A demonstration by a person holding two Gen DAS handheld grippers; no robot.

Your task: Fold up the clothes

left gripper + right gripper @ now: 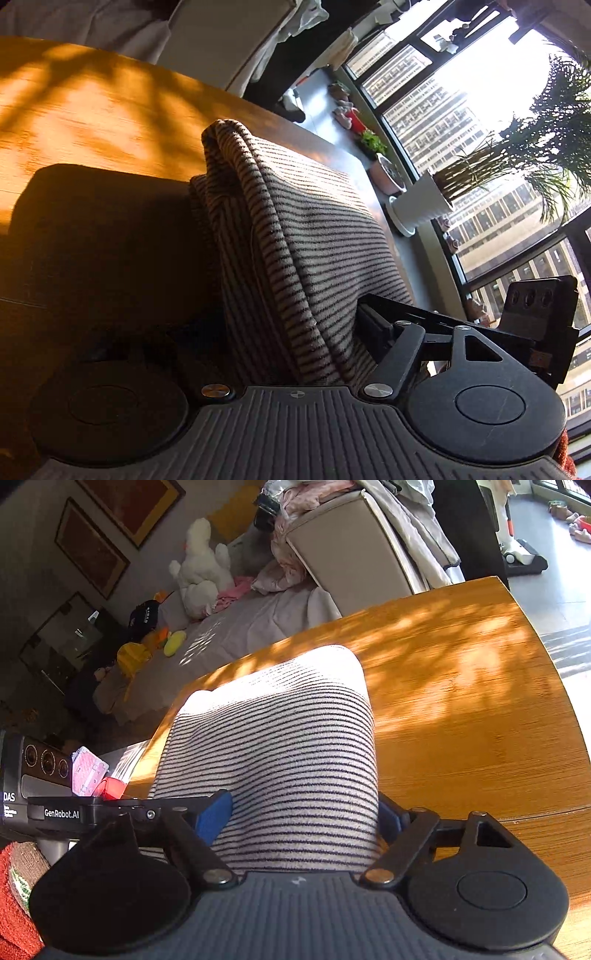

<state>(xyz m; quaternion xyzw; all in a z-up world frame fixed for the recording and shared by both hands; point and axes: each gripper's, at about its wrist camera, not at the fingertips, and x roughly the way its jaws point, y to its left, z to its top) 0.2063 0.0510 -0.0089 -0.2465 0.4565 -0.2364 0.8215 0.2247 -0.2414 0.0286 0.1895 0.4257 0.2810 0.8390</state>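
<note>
Right wrist view: the right gripper (303, 812), black with blue pads, has its jaws pinching a soft, fuzzy cream knit garment with thin dark stripes (288, 738), folded thick, on the glossy orange wood-grain table (480, 701). White "GenRobot.AI" and "DAS" lettering marks the other gripper's body beside it. In the left wrist view, the left gripper (280, 325) holds the same bundle's rounded fold between spread jaws; whether its pads press cannot be told.

Black gripper (304, 812), blue pads (212, 818), silver screws.
</note>
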